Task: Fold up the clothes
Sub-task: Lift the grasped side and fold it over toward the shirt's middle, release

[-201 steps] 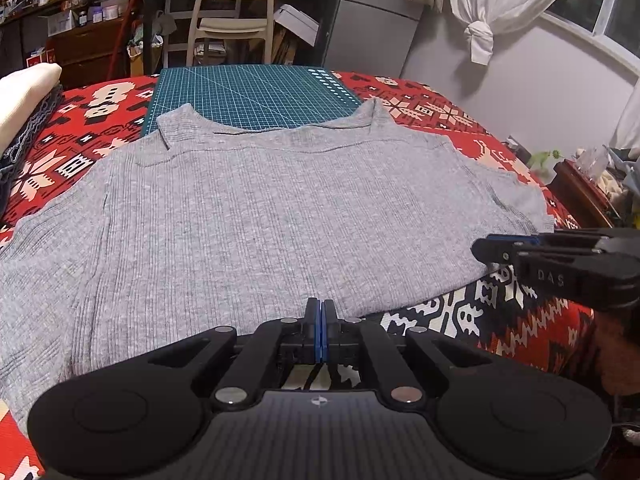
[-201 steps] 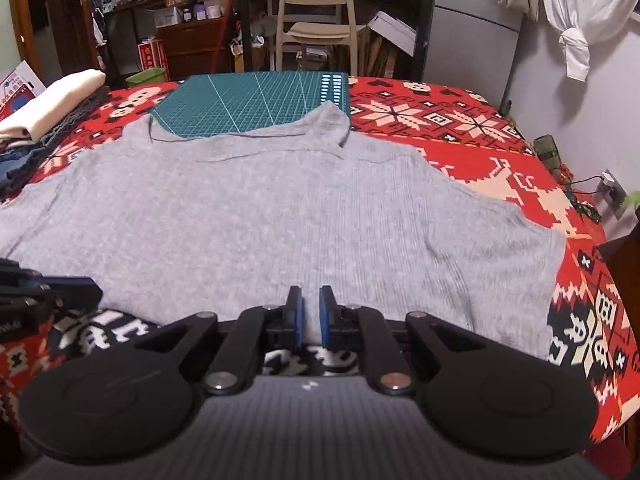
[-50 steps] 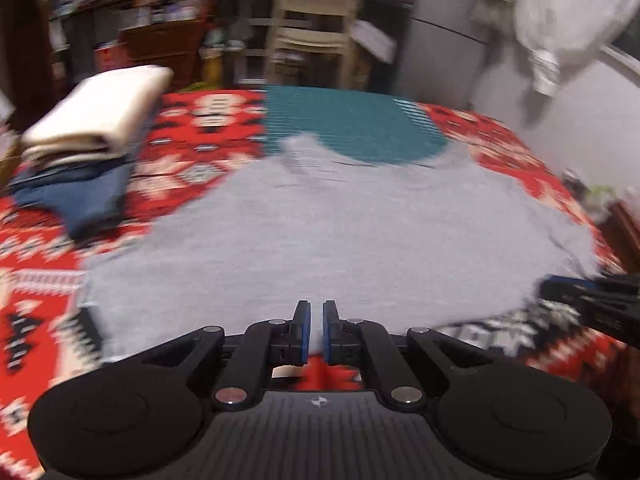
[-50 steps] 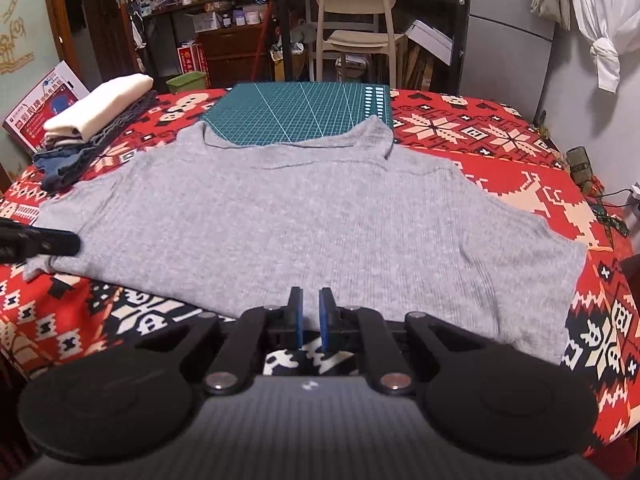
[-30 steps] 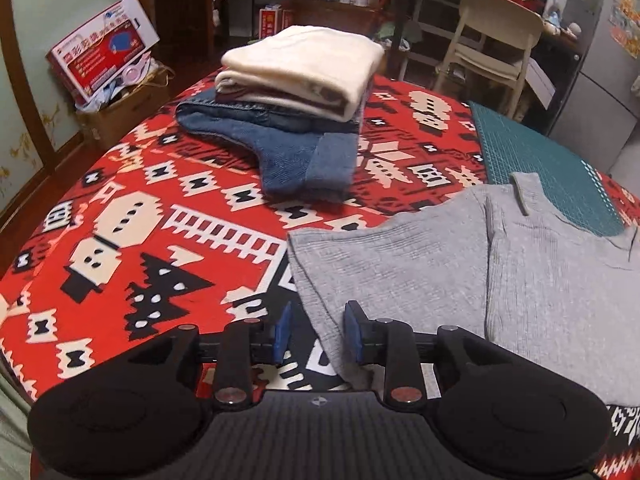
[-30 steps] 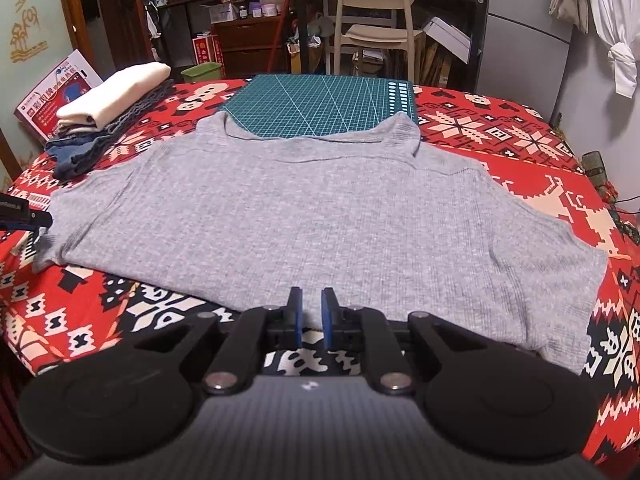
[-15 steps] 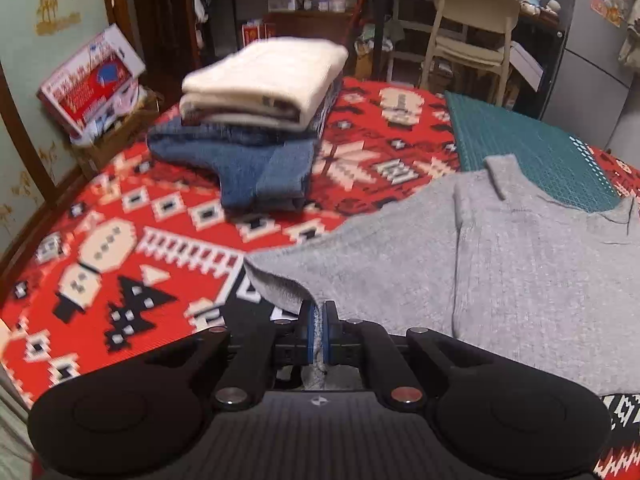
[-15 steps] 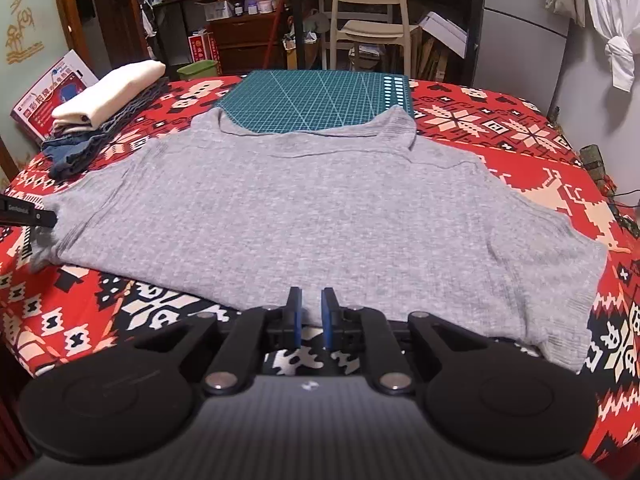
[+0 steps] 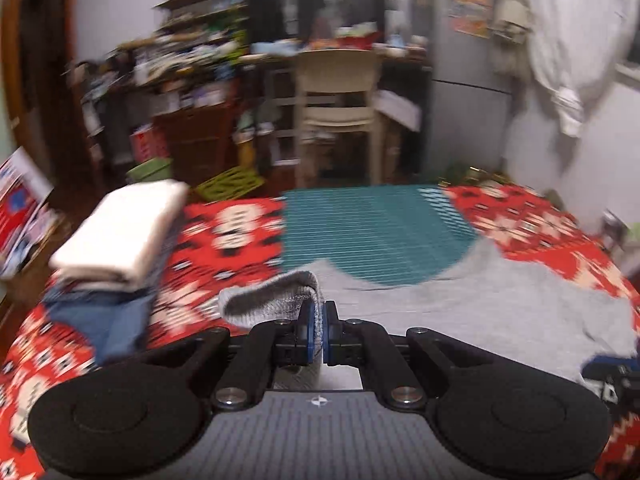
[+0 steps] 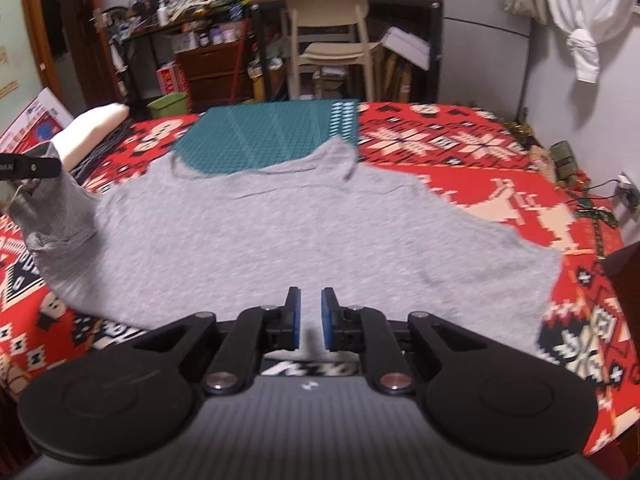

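Observation:
A grey ribbed sweater (image 10: 312,240) lies spread flat on the red patterned table cover, its collar toward the green cutting mat. My left gripper (image 9: 319,330) is shut on the sweater's left sleeve (image 9: 276,300), which curls up over the blue pads. In the right wrist view that sleeve (image 10: 56,208) hangs lifted off the table at the far left, under the left gripper (image 10: 44,166). My right gripper (image 10: 310,318) hovers over the sweater's near hem, slightly open with nothing between its fingers. Its tip (image 9: 610,368) shows at the lower right of the left wrist view.
A stack of folded clothes, cream (image 9: 120,232) on top of blue denim (image 9: 104,320), sits at the table's left. A green cutting mat (image 10: 272,140) lies at the far middle. Beyond the table stand a chair (image 10: 332,28) and cluttered shelves. A cable and small items (image 10: 588,204) lie by the right edge.
My left gripper swung out to the sweater's left sleeve, shut on its edge and has lifted it off the table, turning back toward the middle. The right gripper barely moved.

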Available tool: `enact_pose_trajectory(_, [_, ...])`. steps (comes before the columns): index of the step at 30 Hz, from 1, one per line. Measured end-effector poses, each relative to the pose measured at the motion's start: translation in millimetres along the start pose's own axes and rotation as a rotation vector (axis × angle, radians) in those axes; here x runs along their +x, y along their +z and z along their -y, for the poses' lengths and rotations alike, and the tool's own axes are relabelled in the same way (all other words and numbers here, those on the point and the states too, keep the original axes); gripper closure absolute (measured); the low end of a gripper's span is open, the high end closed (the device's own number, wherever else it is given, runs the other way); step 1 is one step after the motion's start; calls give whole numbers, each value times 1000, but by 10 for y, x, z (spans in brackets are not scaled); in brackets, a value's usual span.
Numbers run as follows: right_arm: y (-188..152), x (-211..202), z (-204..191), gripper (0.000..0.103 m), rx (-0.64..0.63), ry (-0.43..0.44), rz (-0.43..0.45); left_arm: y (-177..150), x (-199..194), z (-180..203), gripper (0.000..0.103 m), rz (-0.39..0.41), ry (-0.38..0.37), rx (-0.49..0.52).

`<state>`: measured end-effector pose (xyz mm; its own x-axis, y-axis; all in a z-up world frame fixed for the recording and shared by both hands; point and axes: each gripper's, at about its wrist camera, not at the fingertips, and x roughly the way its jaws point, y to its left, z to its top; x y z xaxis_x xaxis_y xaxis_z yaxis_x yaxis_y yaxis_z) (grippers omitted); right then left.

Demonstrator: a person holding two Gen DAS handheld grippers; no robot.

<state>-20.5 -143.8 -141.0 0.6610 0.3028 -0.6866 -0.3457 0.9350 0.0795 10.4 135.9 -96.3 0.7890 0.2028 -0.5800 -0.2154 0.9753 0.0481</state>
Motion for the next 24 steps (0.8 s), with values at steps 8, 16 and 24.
enact_pose_trajectory(8, [133,1,485,91,105,-57,41,-74,300,757,99,-40,-142,110])
enact_pose_trajectory(16, [196,112,604,91,151,-32,50,-99,372,1082,99,-42,-207,147])
enact_pose_trajectory(24, [167,245,541,91,184,-1,25,-258,659,1132,98,-159,-246,134])
